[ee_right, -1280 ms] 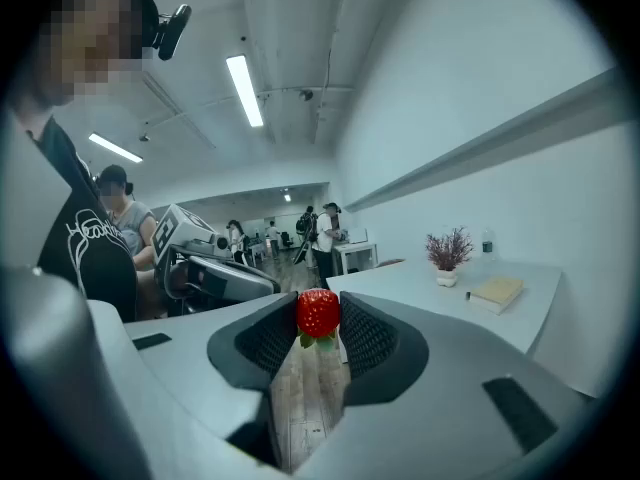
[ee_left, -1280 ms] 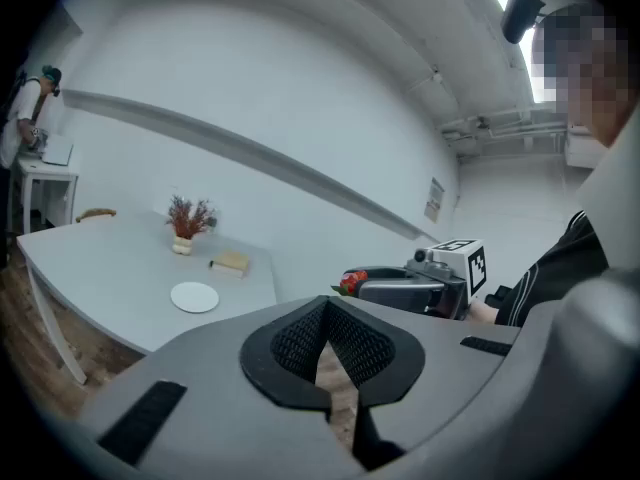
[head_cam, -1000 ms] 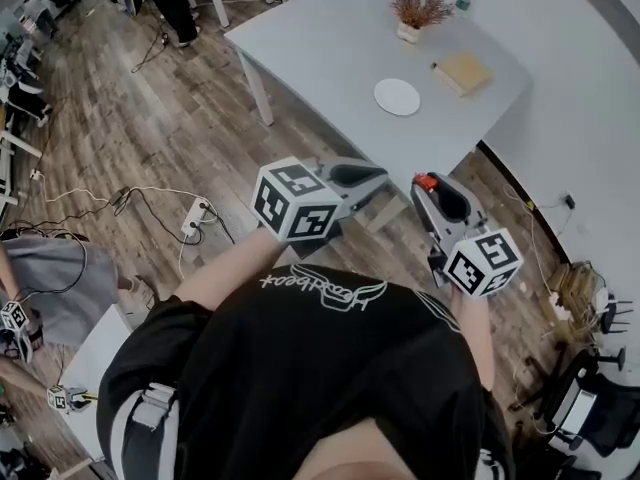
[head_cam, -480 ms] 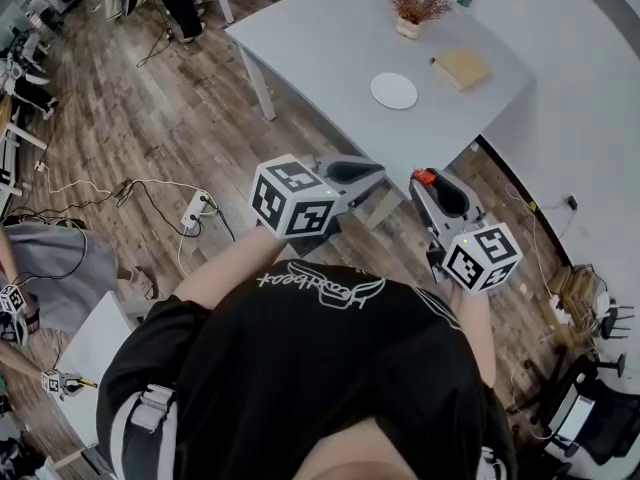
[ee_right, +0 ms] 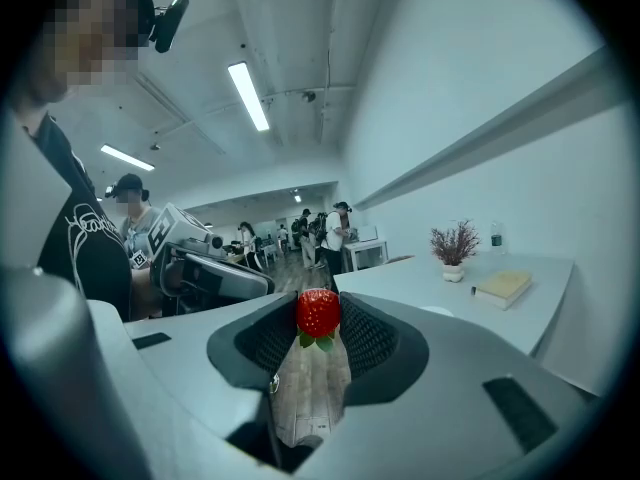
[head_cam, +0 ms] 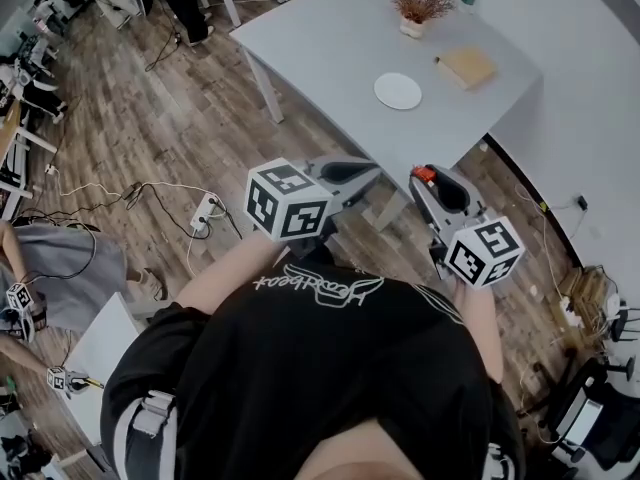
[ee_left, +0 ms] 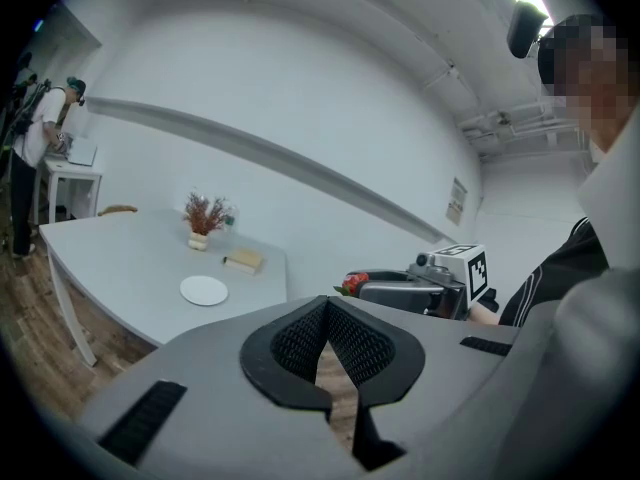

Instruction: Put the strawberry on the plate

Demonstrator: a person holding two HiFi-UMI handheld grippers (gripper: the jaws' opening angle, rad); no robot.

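Right tongs (ee_right: 318, 306) are pinching the strawberry (ee_right: 318, 314) right at their tips. It's red, with the leafy end hanging down, and both pads are snug against its sides. So the berry is up in the air in our right hand, not on anything.

Left tongs (ee_left: 325, 304) have nothing in them. The pads meet at the tips, with just a thin slit further back. We're holding them just beside the right tongs, on their left, both pointing roughly the same way.

The white plate (head_cam: 398, 91) sits bare on the grey desk (head_cam: 320, 38), out ahead of both tongs and well apart from them. Further out than the plate there's a tan book (head_cam: 467, 67) off toward the right tongs' side and a little pot of dried flowers (head_cam: 419, 6) past that. Under the tongs we've got wooden floor (head_cam: 200, 138), right about at the desk's near edge.
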